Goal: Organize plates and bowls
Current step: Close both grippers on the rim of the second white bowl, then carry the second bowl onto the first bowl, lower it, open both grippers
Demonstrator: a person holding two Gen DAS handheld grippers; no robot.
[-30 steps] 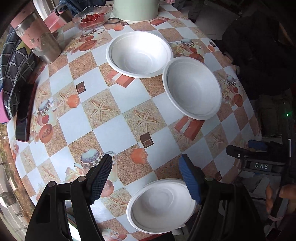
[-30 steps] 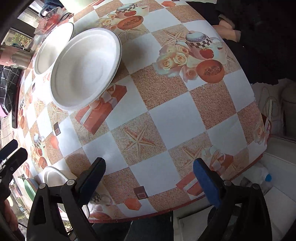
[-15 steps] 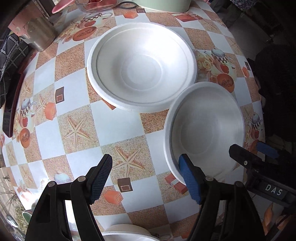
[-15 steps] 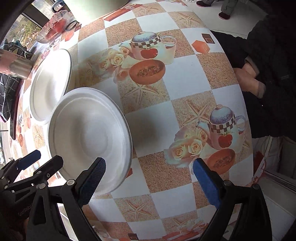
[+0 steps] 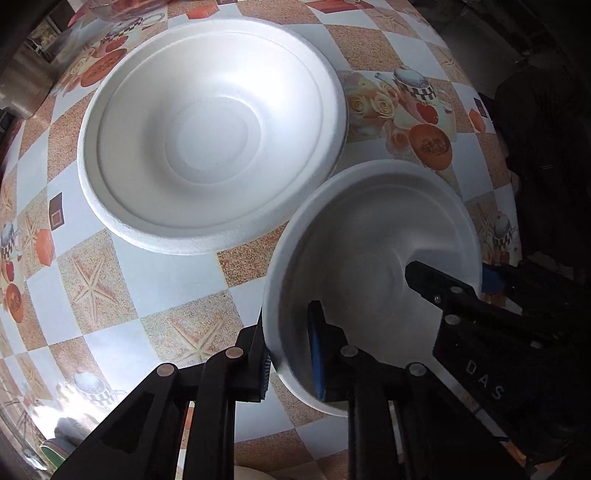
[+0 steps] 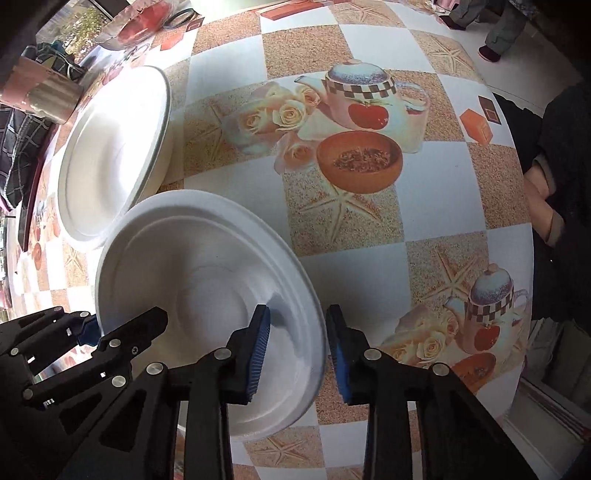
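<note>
Two white foam bowls sit side by side on the patterned tablecloth. The far bowl [image 5: 210, 136] lies flat and shows in the right wrist view [image 6: 114, 147] too. The near bowl [image 5: 373, 258] [image 6: 199, 295] is gripped from both sides. My left gripper [image 5: 290, 354] is shut on its left rim, one pad inside, one outside. My right gripper [image 6: 299, 350] straddles its right rim, closed on it with a narrow gap. Each gripper shows in the other's view, the right gripper [image 5: 480, 306] and the left gripper [image 6: 74, 339].
A metal cup [image 6: 44, 96], a glass dish of red fruit [image 6: 133, 29] and dark cloth [image 6: 18, 155] stand at the table's far left. A seated person in dark clothes [image 6: 554, 184] is at the right edge. The table edge [image 6: 517, 384] runs close on the right.
Both grippers moved forward to the near bowl and closed on its opposite rims. They were wide open before. The third small bowl has dropped out of view.
</note>
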